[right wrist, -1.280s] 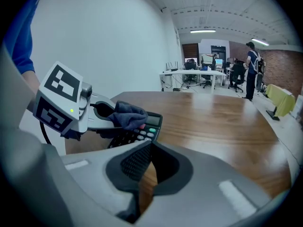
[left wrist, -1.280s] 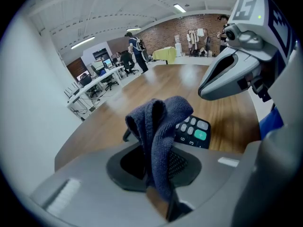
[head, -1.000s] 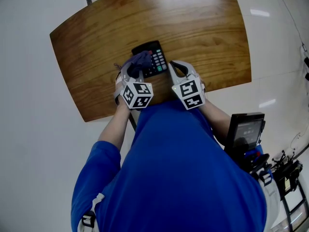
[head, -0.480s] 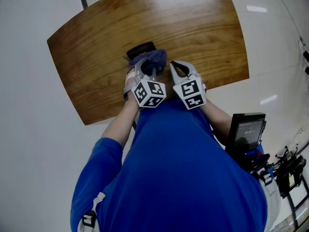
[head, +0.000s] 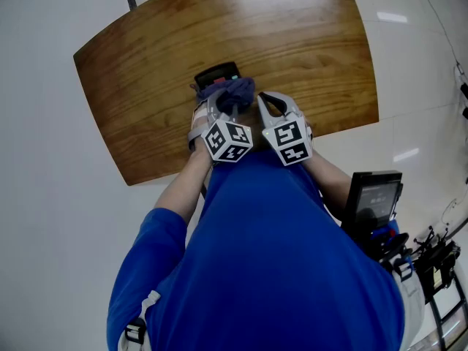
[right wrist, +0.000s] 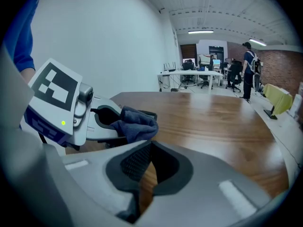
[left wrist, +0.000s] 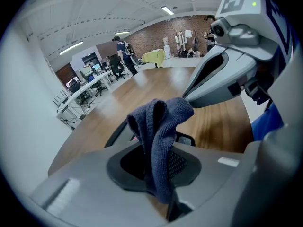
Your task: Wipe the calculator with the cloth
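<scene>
Cloth [head: 235, 88] covers most of the calculator [head: 216, 74] in the head view, whose dark top end pokes out at 11 o'clock on the wooden table [head: 307, 50]. The left gripper [head: 228, 101] sits on the cloth, with the right gripper [head: 267, 102] just beside it at 3 o'clock.

In the left gripper view, the jaws are clamped on a limp bunched fold, with the calculator's dark edge under it.

In the right gripper view, the jaws are together with nothing between them.

The cloth looks soft, light and easy to pinch anywhere. The calculator is probably light, hard and apt to slide on polished wood, so it is best steadied by its side edge.
</scene>
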The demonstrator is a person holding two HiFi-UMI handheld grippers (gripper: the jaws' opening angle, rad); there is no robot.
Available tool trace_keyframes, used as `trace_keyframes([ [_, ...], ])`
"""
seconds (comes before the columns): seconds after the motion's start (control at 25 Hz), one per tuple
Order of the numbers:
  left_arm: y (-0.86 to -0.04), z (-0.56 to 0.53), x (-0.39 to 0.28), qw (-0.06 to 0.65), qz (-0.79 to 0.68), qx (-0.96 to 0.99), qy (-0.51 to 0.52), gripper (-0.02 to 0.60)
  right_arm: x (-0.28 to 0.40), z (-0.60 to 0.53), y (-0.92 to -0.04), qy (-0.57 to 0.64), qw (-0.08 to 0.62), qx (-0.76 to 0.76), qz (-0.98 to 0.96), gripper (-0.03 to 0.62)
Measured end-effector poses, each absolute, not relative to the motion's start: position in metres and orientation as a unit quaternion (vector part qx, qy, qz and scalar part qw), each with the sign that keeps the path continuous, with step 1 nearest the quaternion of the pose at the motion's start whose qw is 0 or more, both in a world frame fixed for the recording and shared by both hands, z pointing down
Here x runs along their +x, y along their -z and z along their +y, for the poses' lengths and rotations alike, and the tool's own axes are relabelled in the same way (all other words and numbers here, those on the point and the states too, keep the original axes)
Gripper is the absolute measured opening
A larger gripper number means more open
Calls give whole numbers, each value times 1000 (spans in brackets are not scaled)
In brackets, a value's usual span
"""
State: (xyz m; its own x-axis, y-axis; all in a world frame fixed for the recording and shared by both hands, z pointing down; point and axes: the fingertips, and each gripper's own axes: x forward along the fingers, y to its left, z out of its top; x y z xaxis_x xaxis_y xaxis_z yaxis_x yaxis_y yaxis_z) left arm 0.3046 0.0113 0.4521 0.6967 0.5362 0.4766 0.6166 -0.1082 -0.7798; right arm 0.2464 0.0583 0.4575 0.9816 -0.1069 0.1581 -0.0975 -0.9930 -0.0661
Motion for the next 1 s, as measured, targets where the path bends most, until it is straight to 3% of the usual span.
trace_keyframes([
  [0.56,-443,-48,324,525,-340,-778,66,64,251,47,-448,76,22,-995,66,3],
  [1.0,-453,2,305,561,-385,-732,31,64,248,73,-459,80,50,-995,30,3],
])
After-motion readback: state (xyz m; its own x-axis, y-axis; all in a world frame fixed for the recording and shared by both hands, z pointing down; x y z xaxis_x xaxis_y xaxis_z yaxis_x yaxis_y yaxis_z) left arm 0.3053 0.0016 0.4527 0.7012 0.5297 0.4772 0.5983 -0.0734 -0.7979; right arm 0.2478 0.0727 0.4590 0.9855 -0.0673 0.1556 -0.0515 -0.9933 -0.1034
